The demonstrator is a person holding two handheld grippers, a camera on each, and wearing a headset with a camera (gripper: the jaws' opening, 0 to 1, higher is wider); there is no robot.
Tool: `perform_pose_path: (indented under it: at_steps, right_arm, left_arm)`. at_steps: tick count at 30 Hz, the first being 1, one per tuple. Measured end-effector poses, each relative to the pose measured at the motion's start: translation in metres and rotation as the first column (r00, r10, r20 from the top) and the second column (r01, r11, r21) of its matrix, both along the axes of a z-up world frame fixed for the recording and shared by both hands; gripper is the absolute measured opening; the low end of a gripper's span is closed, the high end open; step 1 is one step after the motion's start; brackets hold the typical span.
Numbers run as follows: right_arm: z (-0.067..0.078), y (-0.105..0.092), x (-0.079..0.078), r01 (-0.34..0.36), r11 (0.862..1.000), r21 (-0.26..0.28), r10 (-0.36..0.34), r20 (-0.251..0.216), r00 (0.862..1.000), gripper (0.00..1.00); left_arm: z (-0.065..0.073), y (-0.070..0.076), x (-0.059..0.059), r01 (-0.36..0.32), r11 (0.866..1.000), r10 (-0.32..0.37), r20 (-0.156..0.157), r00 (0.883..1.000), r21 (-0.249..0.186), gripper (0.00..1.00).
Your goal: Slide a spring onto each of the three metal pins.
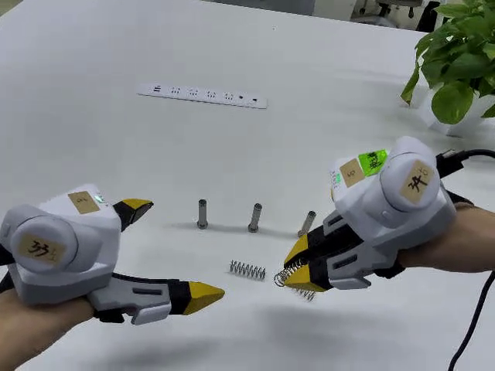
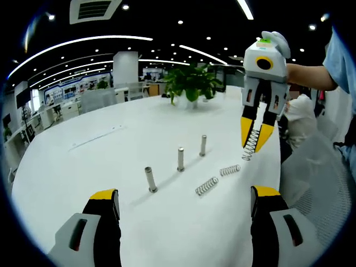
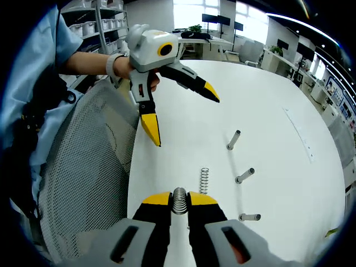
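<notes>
i see one spring (image 1: 307, 294) half hidden under my right gripper (image 1: 292, 274), which pinches a second spring (image 3: 179, 200); left gripper (image 1: 183, 248) gapes empty.

Three pins (image 1: 254, 218) in a row on the table (image 1: 93, 147), loose spring (image 1: 247, 270) before them, power strip (image 1: 203, 95) behind, plant (image 1: 456, 62) at far right.

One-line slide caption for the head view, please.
Right gripper shut on a spring near three bare standing pins; left gripper open; two more springs lie on the white table.
</notes>
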State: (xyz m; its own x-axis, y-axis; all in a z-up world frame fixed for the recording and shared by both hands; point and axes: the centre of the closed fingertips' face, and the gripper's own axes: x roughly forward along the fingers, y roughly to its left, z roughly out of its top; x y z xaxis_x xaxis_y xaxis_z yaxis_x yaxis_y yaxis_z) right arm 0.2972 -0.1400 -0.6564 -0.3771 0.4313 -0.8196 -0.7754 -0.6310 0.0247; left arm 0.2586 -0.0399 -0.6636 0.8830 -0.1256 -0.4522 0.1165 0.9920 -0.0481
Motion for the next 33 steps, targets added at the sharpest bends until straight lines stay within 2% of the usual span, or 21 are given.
perform_pose_path:
  at_steps: [12, 19, 21, 23, 25, 27, 29, 33]
  right_arm:
    - [0.014, 0.039, 0.010, -0.079, 0.997, 0.006, 0.078, 0.062, 0.995, 0.12]
    - [0.018, 0.062, 0.018, -0.132, 0.991, -0.009, 0.133, 0.106, 0.986, 0.12]
    - [0.020, 0.071, 0.017, -0.144, 0.990, -0.010, 0.144, 0.114, 0.983, 0.12]
    - [0.020, 0.080, 0.017, -0.155, 0.988, -0.008, 0.155, 0.115, 0.981, 0.12]
    - [0.019, 0.088, 0.017, -0.167, 0.986, -0.011, 0.167, 0.120, 0.979, 0.12]
    - [0.019, 0.095, 0.015, -0.180, 0.984, -0.014, 0.180, 0.126, 0.976, 0.12]
    - [0.019, 0.097, 0.013, -0.186, 0.982, -0.014, 0.187, 0.128, 0.974, 0.12]
    - [0.019, 0.108, 0.012, -0.205, 0.979, -0.019, 0.205, 0.144, 0.968, 0.12]
  left_arm:
    - [-0.003, 0.003, -0.005, -0.029, 1.000, 0.029, -0.002, 1.000, -0.006, 0.97]
    - [-0.004, 0.007, -0.005, -0.044, 0.999, 0.044, 0.003, 0.999, -0.006, 0.94]
    - [-0.006, 0.010, -0.006, -0.055, 0.998, 0.055, -0.004, 0.998, -0.007, 0.91]
    - [-0.009, 0.011, -0.009, -0.041, 0.999, 0.041, -0.022, 0.999, 0.014, 0.82]
    - [-0.009, 0.013, -0.008, -0.059, 0.998, 0.059, -0.010, 0.998, -0.007, 0.83]
    - [-0.011, 0.012, -0.009, -0.055, 0.998, 0.055, -0.018, 0.998, -0.010, 0.83]
    - [-0.011, 0.013, -0.009, -0.062, 0.998, 0.062, -0.011, 0.998, -0.007, 0.83]
    - [-0.012, 0.013, -0.009, -0.071, 0.997, 0.071, -0.014, 0.997, -0.030, 0.84]
